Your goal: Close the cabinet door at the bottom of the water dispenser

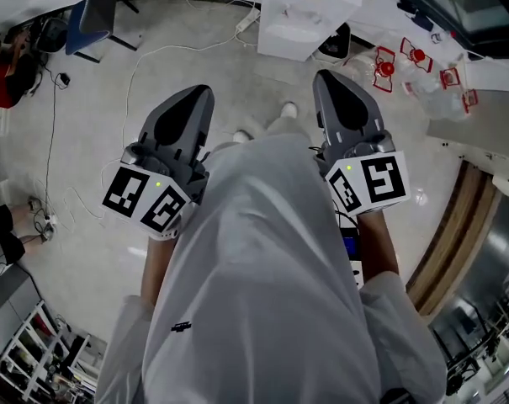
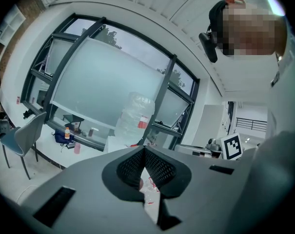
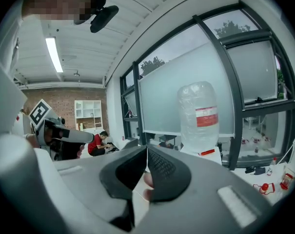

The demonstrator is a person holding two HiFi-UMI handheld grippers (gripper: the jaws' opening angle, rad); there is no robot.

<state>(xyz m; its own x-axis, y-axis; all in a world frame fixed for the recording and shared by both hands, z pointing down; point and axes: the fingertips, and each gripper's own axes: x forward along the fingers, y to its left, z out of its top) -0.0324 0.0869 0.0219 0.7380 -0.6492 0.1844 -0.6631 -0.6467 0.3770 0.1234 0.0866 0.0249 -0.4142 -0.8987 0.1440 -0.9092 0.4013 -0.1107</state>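
Holding grey two-jaw left gripper (image 1: 200,91) and right gripper (image 1: 325,76) level, well apart from white box-shaped water dispenser (image 1: 309,11) topped by clear plastic bottle (image 3: 198,116). Both jaw pairs pressed together, nothing between. Bottom cabinet door unreadable: fits approach or job done.

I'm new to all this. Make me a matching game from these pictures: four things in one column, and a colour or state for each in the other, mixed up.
Things:
1. water bottle
2. chair
3. shelf
4. left claw

Colour or state:
a. white
b. shut
c. clear, with a red label
d. blue

Pairs: 1-c, 2-d, 3-a, 4-b
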